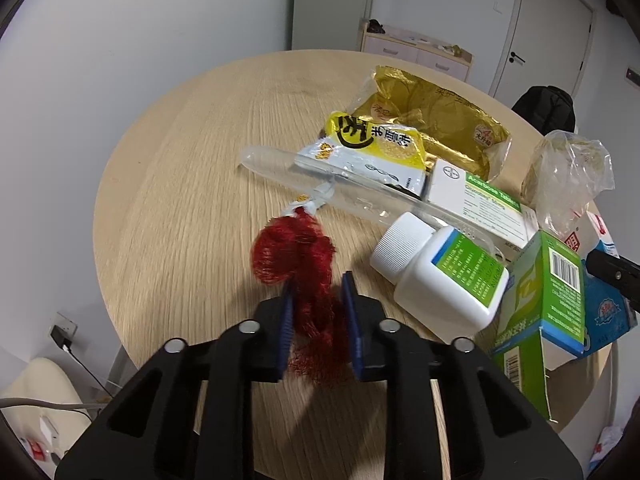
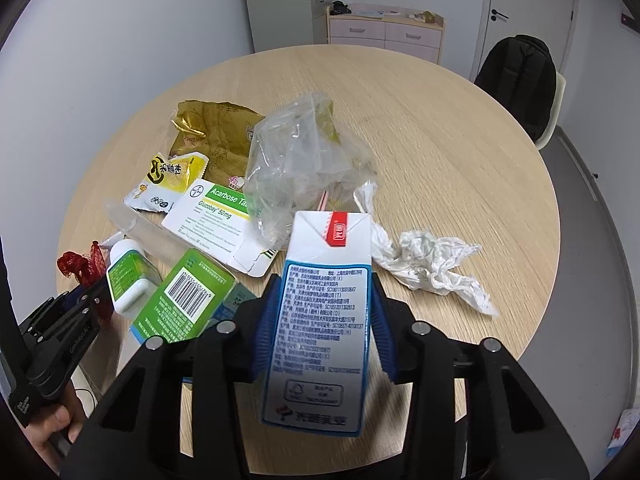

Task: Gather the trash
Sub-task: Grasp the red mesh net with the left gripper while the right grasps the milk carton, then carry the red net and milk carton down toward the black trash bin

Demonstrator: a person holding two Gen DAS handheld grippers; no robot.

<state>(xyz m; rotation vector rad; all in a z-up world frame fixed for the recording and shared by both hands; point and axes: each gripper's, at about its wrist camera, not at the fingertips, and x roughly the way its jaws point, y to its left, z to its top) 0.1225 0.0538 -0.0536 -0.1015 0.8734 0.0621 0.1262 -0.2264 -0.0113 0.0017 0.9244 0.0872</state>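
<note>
A person with a gripper in each hand works over a round wooden table [image 1: 180,184] strewn with rubbish. The left gripper [image 1: 318,300] is clamped on a red net [image 1: 308,272], its blue pads [image 1: 352,320] pressed into the mesh on both sides; the net bunches up at 12 o'clock from the fingertips and trails a twisted white tag. The right gripper [image 2: 324,312] grips a milk carton [image 2: 324,320] between its blue pads [image 2: 266,332], the carton upright with its red-tabbed top pointing away from the camera.

In the left view, a white bottle [image 1: 436,276] lies on its side at 3 o'clock from the net, just beside a green box [image 1: 548,304]. At 1 o'clock sit a white tablet box [image 1: 480,204], a yellow wrapper [image 1: 376,144] and a gold bag [image 1: 436,120], overlapping one another. A long clear sleeve [image 1: 280,168] runs beneath the wrapper.

In the right view, a crumpled clear bag [image 2: 300,160] rises at 12 o'clock behind the carton, and a wadded tissue [image 2: 436,264] lies at 2 o'clock, near it. A hand [image 2: 52,428] shows at 8 o'clock.
</note>
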